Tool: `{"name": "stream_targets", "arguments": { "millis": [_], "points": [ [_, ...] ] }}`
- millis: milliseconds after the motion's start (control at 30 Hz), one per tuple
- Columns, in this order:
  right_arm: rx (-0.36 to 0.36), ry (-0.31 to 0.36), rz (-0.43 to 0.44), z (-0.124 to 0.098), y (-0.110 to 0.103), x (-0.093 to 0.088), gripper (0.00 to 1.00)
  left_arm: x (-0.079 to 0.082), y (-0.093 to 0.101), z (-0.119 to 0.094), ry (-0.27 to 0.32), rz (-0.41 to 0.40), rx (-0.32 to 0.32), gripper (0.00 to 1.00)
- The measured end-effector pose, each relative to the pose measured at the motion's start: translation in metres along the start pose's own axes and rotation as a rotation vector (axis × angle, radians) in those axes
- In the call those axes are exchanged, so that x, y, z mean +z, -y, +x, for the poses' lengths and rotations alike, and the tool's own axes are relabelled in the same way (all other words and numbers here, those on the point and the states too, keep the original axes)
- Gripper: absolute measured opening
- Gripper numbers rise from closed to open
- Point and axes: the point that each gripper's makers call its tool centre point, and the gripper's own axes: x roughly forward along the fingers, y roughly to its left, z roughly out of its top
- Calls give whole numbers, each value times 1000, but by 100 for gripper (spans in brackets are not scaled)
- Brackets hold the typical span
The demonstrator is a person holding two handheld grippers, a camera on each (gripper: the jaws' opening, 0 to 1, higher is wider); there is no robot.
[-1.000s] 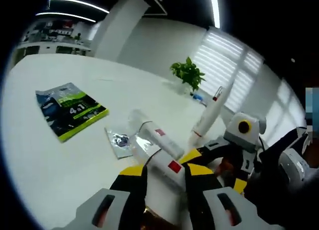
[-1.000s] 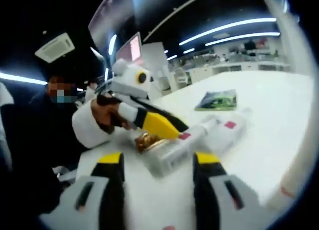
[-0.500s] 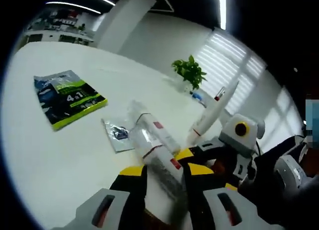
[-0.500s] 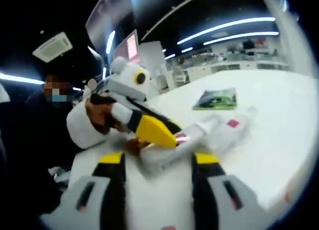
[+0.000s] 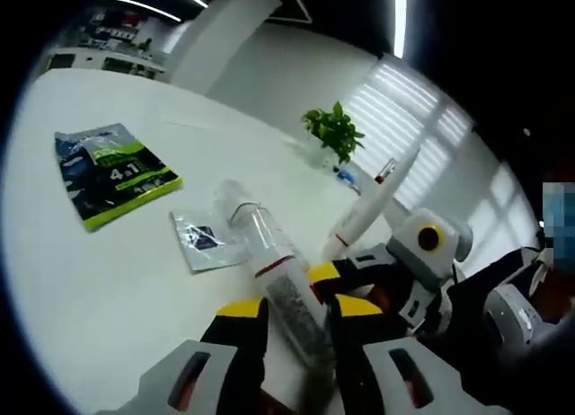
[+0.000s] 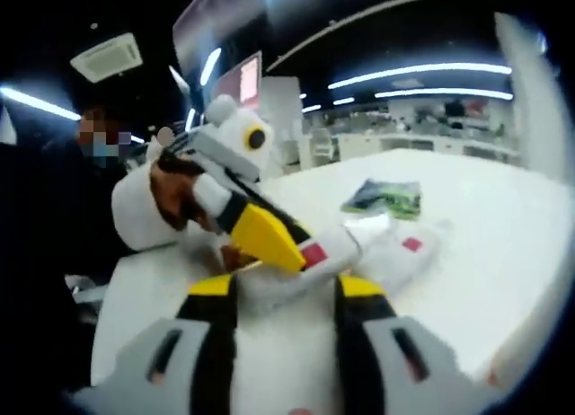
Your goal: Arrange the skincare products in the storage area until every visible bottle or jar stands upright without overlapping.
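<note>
Left of the plant [image 5: 334, 131] on the white table [image 5: 108, 280] lie one green booklet [image 5: 115, 172] and one foil sachet [image 5: 203, 241]. Nearer, two white tubes: one [image 5: 289, 294], gripped between the left gripper's [image 5: 289, 321] closed jaws, has lifted off its neighbour [image 6: 400, 250] since a second ago, so righting has begun. The right gripper [image 6: 286, 294] has closed on the same tube. A third tube [image 5: 364, 207] leans right of them.

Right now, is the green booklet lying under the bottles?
No, in the left gripper view the green booklet lies flat on the table, well apart from the bottle between the left tongs.
</note>
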Motion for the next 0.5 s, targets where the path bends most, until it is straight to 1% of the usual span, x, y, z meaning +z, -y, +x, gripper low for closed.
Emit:
{"name": "stream_targets", "arguments": {
  "millis": [167,267,333,400,433,500],
  "points": [
    [-5,33,-45,-6,-3,5,42,1,10,-2,33,2,-27,27],
    [-16,44,-129,-9,-5,10,42,4,15,-6,49,5,-41,25],
    [-30,47,-194,-12,-6,13,42,6,20,-7,69,25,-57,24],
    [-26,45,-200,-15,-10,13,42,6,27,-8,75,41,-78,23],
    [-23,50,-201,-16,-10,13,42,7,31,-8,87,71,-93,22],
    [-26,73,-173,-19,-10,17,42,10,34,-8,112,104,-86,21]
  ]
}}
